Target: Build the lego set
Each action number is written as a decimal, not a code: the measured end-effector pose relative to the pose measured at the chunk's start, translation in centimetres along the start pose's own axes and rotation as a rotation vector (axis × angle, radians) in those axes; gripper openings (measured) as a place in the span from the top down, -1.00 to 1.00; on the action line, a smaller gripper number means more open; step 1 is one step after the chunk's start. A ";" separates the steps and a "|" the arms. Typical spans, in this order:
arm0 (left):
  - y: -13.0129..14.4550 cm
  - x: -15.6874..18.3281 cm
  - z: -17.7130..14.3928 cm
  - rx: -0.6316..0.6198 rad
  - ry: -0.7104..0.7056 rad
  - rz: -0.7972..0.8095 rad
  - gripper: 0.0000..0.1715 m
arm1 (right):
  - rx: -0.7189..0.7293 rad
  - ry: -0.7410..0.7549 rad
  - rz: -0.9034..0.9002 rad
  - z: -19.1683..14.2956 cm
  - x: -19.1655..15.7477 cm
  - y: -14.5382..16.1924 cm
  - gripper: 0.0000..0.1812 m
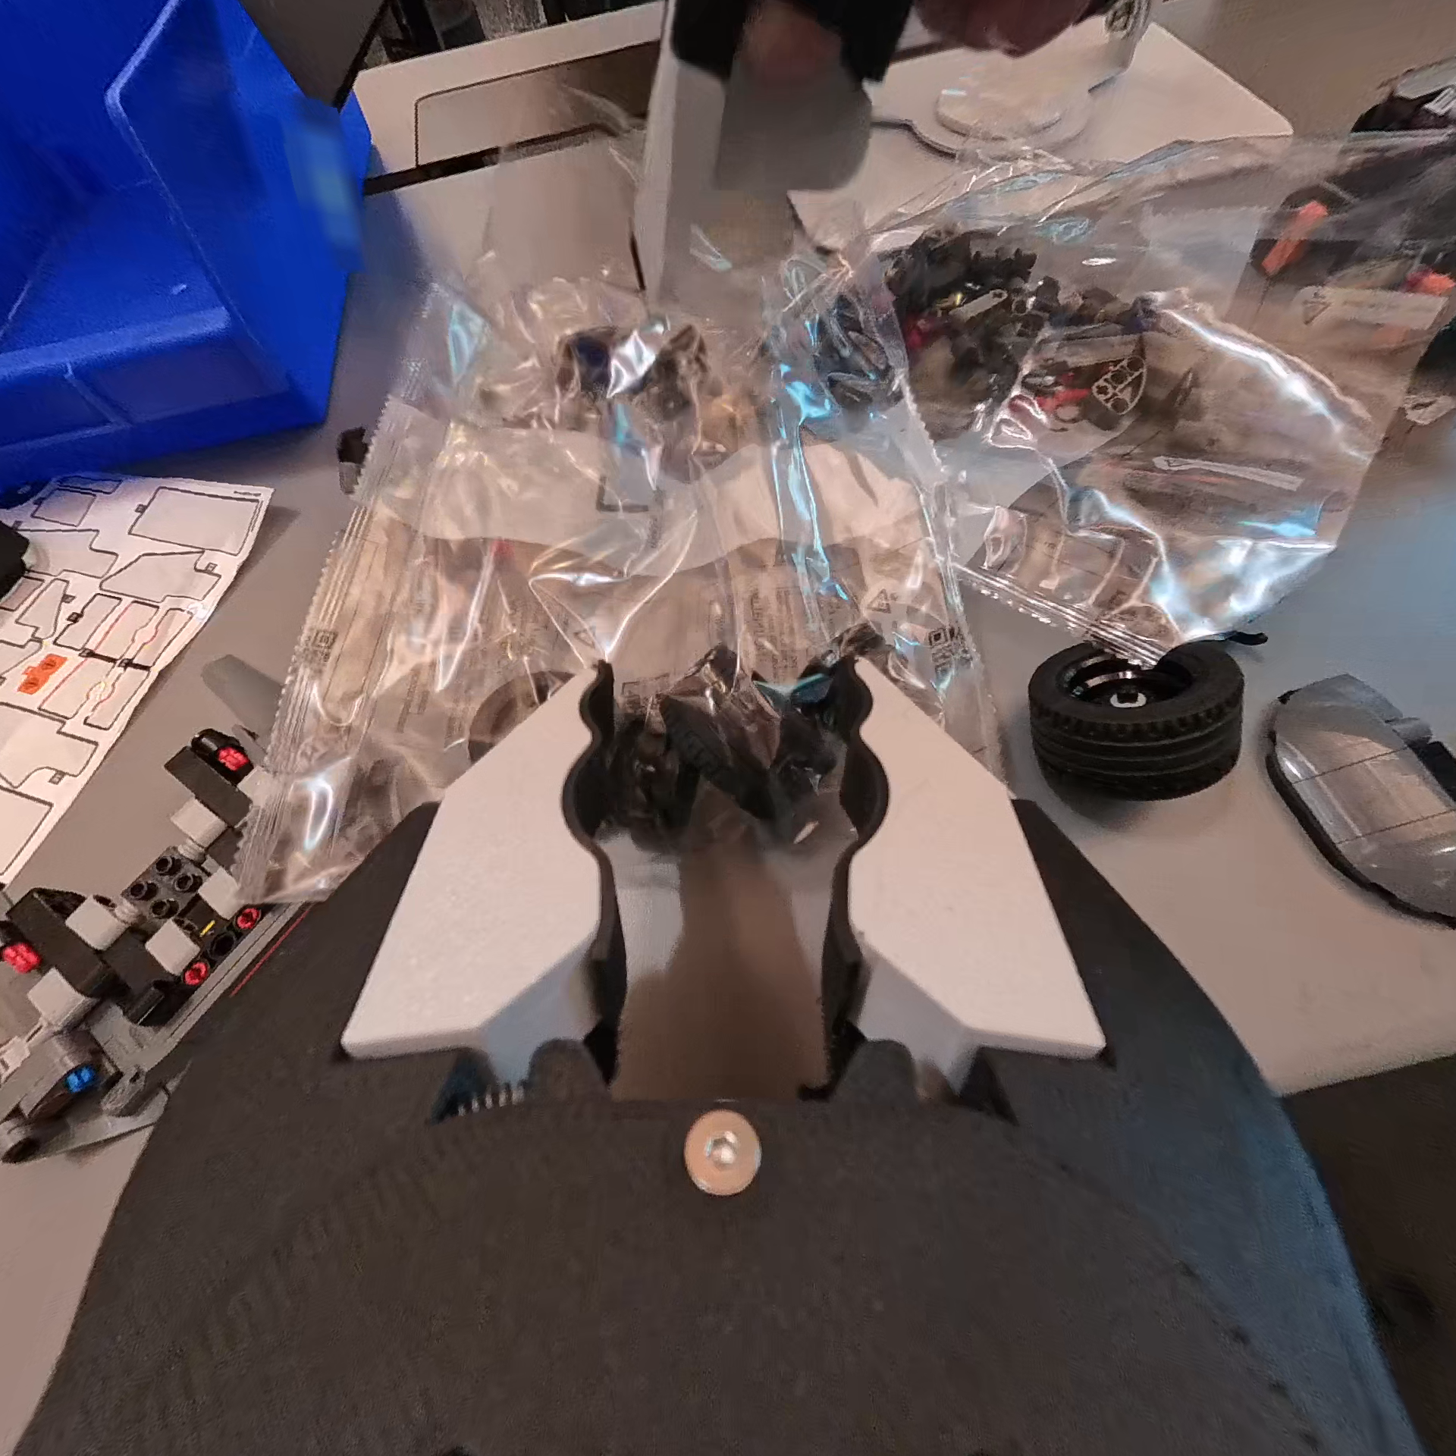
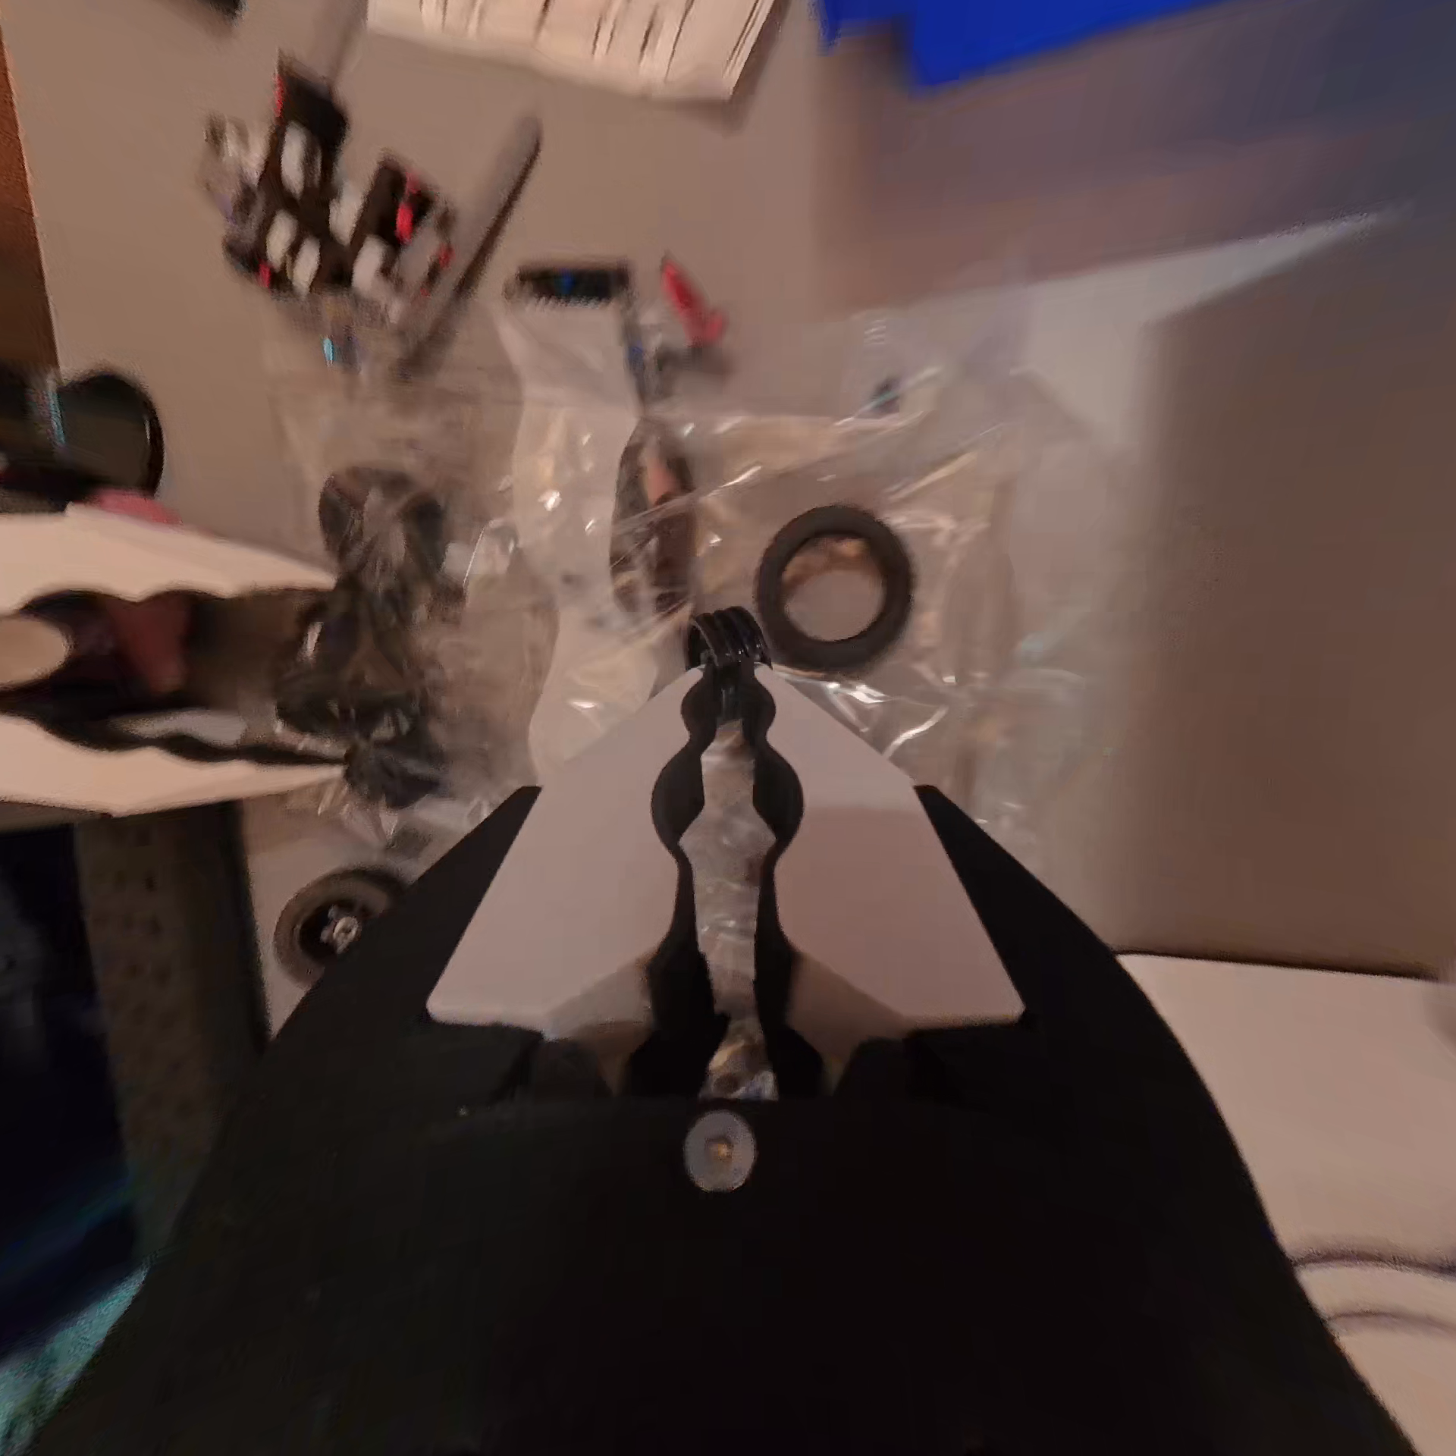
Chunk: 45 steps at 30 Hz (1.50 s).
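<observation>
The left gripper [image 1: 721, 756] has its jaws closed part-way on the near end of a clear plastic bag [image 1: 599, 567] of dark lego pieces, the bunched film and small black parts pinched between the pads; the right gripper [image 2: 729, 693] is clamped nearly shut on crinkled film of the same kind, with a small black ribbed tyre [image 2: 726, 640] caught at its tips, though blur leaves it unclear whether this is the very same bag; the bag lies across the middle of the bench [image 1: 1182, 985], just beside a second, fuller bag [image 1: 1103, 410] toward the far right; it should handle as light, limp and slippery, the film stretching and crackling, not holding shape, and the loose pieces inside will shift and slump to whichever end hangs lowest; the serrated sealed edge looks like the firmest place to take hold, since a grip on bare film alone may slide, while a grip over a lump of pieces holds better but tears less cleanly; opening it probably wants the two grippers pulling apart across a seam, and the risk is small parts scattering over the bench; the film is transparent, glossy, with printed marks, the contents mostly black with a little blue; at the left edge sit a half-built black and grey assembly [image 1: 118, 930] with red pins and a sticker sheet [image 1: 102, 630]; a blue bin [image 1: 173, 260] fills the far left corner; a loose wheel [image 1: 1134, 733] and a grey curved panel [image 1: 1363, 796] rest near the right edge.
</observation>
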<state>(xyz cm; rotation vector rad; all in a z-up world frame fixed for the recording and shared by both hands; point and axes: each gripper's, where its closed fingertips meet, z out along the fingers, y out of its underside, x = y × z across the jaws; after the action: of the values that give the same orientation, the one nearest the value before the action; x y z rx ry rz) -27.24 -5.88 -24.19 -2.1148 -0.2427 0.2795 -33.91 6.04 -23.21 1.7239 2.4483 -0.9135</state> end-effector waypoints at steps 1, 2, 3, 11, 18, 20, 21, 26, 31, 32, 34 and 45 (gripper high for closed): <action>0.0 0.0 0.0 0.000 0.001 -0.002 0.37 | 0.050 0.013 0.014 -0.5 0.4 -0.7 0.96; 0.0 0.0 0.0 0.000 0.003 -0.003 0.37 | 0.078 0.043 0.024 -0.8 1.0 -1.0 0.90; 0.0 0.0 0.0 -0.001 0.004 -0.005 0.37 | 0.092 0.111 0.026 -0.9 2.1 -1.2 0.85; 0.1 0.0 0.2 -0.008 0.025 -0.024 0.37 | 0.003 0.227 -0.007 1.8 3.7 -1.0 0.89; 0.1 0.0 0.3 -0.009 0.040 -0.035 0.37 | 0.000 0.117 0.004 1.9 2.5 -0.7 0.44; 0.1 0.1 0.3 -0.010 0.046 -0.040 0.37 | -0.017 0.150 -0.008 2.3 3.0 -0.6 0.47; 0.1 0.1 0.3 -0.011 0.048 -0.042 0.37 | -0.027 0.167 -0.013 2.6 3.2 -0.4 0.54; 0.1 0.1 0.3 -0.009 0.047 -0.040 0.37 | -0.004 0.113 0.034 3.4 3.0 -0.8 0.65; 0.1 0.1 0.3 -0.008 0.049 -0.043 0.37 | 0.047 0.048 0.024 2.6 2.1 -1.2 0.95; 0.1 0.1 0.3 -0.008 0.050 -0.045 0.37 | 0.042 0.036 0.002 2.4 1.7 -1.1 0.96; 0.1 0.0 0.3 -0.008 0.052 -0.048 0.37 | 0.044 0.029 -0.029 1.9 1.2 -1.0 0.95; 0.0 0.0 0.2 -0.003 0.052 -0.050 0.36 | -0.091 -0.155 -0.110 0.6 -3.1 0.8 0.74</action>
<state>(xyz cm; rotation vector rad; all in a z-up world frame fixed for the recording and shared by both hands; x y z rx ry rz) -27.30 -5.70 -24.29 -2.1124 -0.2652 0.1940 -32.16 3.34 -23.04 1.4461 2.4623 -0.8921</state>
